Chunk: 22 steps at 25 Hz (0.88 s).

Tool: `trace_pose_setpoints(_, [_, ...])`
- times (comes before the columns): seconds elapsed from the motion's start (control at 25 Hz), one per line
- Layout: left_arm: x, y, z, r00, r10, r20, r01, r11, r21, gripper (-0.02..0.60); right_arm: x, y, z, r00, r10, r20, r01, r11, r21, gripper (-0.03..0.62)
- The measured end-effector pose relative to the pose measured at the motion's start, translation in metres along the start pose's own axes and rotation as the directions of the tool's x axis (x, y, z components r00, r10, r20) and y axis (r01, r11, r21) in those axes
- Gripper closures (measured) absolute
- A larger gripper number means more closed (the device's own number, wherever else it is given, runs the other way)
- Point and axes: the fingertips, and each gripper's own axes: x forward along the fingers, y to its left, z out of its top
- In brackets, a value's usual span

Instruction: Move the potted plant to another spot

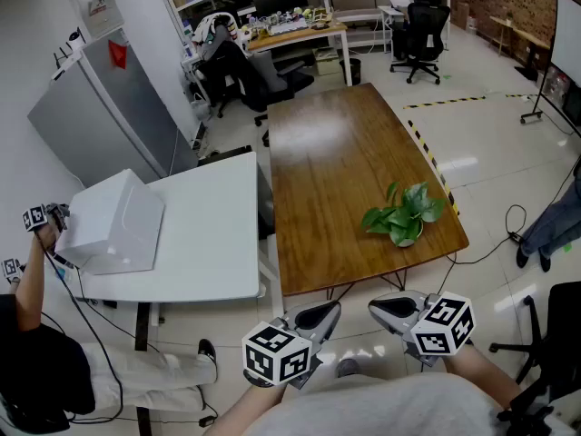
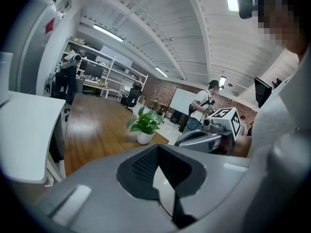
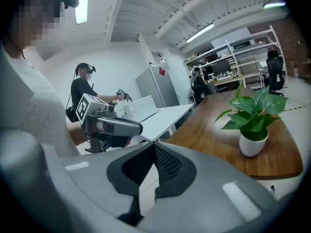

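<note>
The potted plant (image 1: 404, 214), green leaves in a small white pot, stands near the front right corner of the brown wooden table (image 1: 336, 162). In the left gripper view the plant (image 2: 144, 125) stands ahead, right of centre; in the right gripper view the plant (image 3: 252, 123) is close on the right. My left gripper (image 1: 330, 310) and right gripper (image 1: 378, 306) hover side by side just off the table's near edge, short of the plant. Both are shut with nothing in them: the left gripper (image 2: 158, 147) and the right gripper (image 3: 154, 145) show their jaws meeting at the tips.
A white table (image 1: 211, 234) with a white box (image 1: 113, 221) adjoins the wooden one on the left. Another person (image 1: 41, 352) with grippers stands at its far side. Office chairs (image 1: 419, 27), a desk and shelves fill the back. Someone's legs (image 1: 552, 227) show at the right.
</note>
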Motion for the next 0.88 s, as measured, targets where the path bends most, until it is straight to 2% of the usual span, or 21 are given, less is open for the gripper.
trace_pose_setpoints(0.2, [0.017, 0.033, 0.008, 0.999, -0.029, -0.024, 0.029, 1.0, -0.01, 0.588, 0.021, -0.024, 0.014, 0.999, -0.052, -0.007, 0.052, 0.998, -0.017, 0.599])
trace_pose_setpoints(0.44, [0.047, 0.036, 0.007, 0.996, -0.065, -0.057, 0.064, 0.998, -0.024, 0.588, 0.015, -0.056, 0.01, 0.996, -0.086, 0.001, 0.085, 0.995, 0.054, 0.598])
trace_pose_setpoints(0.8, [0.078, 0.034, 0.002, 0.996, -0.036, -0.079, 0.031, 0.998, -0.059, 0.588, -0.006, -0.113, 0.003, 0.994, -0.11, 0.002, 0.109, 0.992, 0.07, 0.6])
trace_pose_setpoints(0.84, [0.079, 0.035, 0.001, 0.996, -0.031, -0.079, 0.026, 0.998, -0.064, 0.588, -0.009, -0.12, 0.002, 0.993, -0.119, 0.002, 0.119, 0.99, 0.071, 0.588])
trace_pose_setpoints(0.88, [0.08, 0.036, 0.001, 0.997, -0.025, -0.079, 0.019, 0.997, -0.07, 0.587, -0.012, -0.127, 0.001, 0.992, -0.126, 0.003, 0.126, 0.989, 0.072, 0.534])
